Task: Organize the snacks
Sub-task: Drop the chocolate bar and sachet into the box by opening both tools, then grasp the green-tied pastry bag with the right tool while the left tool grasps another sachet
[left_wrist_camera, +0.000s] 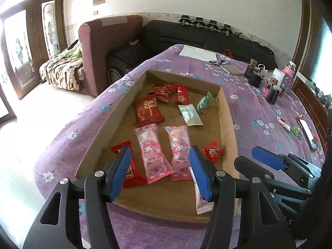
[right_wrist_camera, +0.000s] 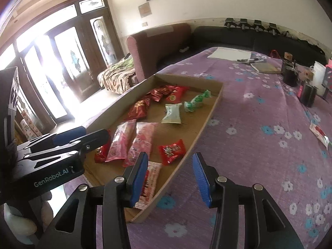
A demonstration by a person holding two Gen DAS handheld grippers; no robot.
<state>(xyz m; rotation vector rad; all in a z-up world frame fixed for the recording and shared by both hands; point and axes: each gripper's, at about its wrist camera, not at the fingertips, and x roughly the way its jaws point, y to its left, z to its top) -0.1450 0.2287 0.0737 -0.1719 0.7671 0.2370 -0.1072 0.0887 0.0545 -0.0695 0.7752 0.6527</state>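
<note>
Both grippers are hanging with their jaws spread apart and gripping nothing. Left gripper [left_wrist_camera: 159, 172] is hovering over the near end of the cardboard tray [left_wrist_camera: 225, 112], its blue fingers [left_wrist_camera: 121, 172] framing two pink character-print packets [left_wrist_camera: 152, 151] that are lying side by side on the tray floor. Right gripper [right_wrist_camera: 170, 178] is sitting at the tray's near right corner, straddling the tray's right wall: one blue finger is showing over the tray floor, the other over the purple flowered cloth [right_wrist_camera: 259, 145] outside it.

Snacks are lying scattered inside the tray. A white-and-pink wrapper [right_wrist_camera: 150, 183] is resting at the near end, partly hidden behind the right gripper's left finger. Beside the pink packets, a small red candy pack [left_wrist_camera: 212, 151] is lying near the right wall, and another red pack [left_wrist_camera: 130, 172] is lying on the left, partly covered by the left gripper's finger. Further in, a large dark red bag [left_wrist_camera: 148, 112] is sitting next to a pale grey-white sachet [left_wrist_camera: 189, 115], with a green-and-white sweet [left_wrist_camera: 204, 102] just beyond it near the right wall. Several smaller red wrappers [left_wrist_camera: 168, 92] are clustering toward the far end.

Outside the tray, on the cloth to the right, a few more wrapped snacks [left_wrist_camera: 285, 123] are lying well apart from it. Black containers [right_wrist_camera: 290, 76] and white paper [right_wrist_camera: 228, 54] are occupying the far end of the table, with sofas [left_wrist_camera: 186, 35] behind.
</note>
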